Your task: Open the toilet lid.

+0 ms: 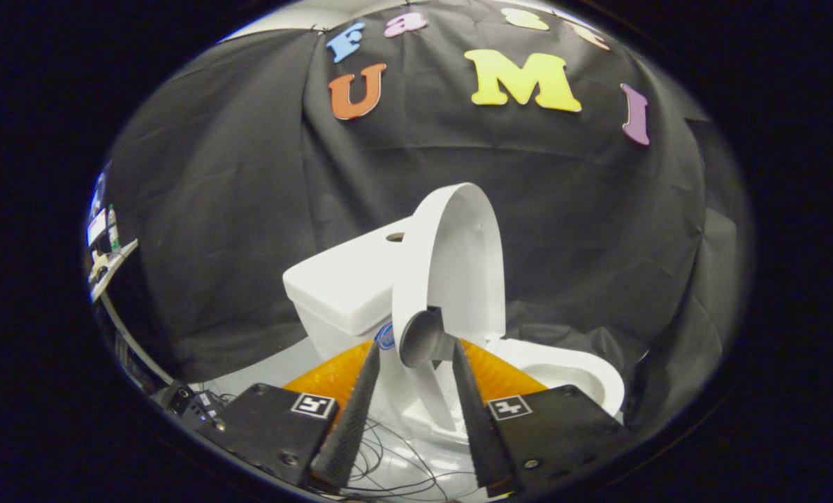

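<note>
A white toilet stands against the black cloth wall. Its lid (458,265) is raised almost upright and leans toward the tank (346,286) behind it. A grey round knob (420,339) sticks out from the lid's front edge. My gripper (416,346) is open, with the knob between its fingertips. The right finger touches the knob's stem, and a small gap shows between the left finger and the knob. To the right of the fingers, the seat and bowl (570,367) lie uncovered.
Thin dark cables (402,461) trail over the pale floor below the fingers. A small dark box (186,402) sits on the floor to the left. Further left, past the cloth's edge, stands a rack with equipment (105,244).
</note>
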Tool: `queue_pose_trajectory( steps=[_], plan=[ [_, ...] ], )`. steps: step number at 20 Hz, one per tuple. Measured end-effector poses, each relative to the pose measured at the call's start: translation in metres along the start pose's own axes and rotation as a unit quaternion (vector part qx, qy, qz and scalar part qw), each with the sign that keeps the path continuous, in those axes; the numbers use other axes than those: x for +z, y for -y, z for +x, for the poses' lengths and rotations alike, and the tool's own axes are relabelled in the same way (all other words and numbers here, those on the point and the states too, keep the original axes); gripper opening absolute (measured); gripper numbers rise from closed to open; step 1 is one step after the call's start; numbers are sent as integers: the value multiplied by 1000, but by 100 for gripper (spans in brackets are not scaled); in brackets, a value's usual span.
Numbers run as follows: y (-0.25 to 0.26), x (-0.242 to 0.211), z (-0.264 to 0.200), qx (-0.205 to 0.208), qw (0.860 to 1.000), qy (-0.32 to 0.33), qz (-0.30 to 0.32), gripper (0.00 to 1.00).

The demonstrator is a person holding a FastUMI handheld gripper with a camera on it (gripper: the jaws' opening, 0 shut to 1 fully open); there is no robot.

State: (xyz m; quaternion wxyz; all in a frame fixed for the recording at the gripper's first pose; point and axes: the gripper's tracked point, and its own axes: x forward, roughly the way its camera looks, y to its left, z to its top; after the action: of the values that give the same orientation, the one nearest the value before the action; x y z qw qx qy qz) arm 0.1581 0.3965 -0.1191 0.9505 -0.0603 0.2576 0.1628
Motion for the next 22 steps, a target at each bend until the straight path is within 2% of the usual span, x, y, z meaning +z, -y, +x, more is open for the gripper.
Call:
queue_pose_trajectory(
  steps=[2,4,9,14,22],
  plan=[
    [13,1,-18,1,1000,15,6,78],
    [35,-1,-38,-4,999,26,20,83],
    [117,-3,-96,-33,996,61,52,83],
    [189,-2,-156,-68,987,127,66,94],
    [247,-10,-216,-84,974,201,62,94]
  ],
)
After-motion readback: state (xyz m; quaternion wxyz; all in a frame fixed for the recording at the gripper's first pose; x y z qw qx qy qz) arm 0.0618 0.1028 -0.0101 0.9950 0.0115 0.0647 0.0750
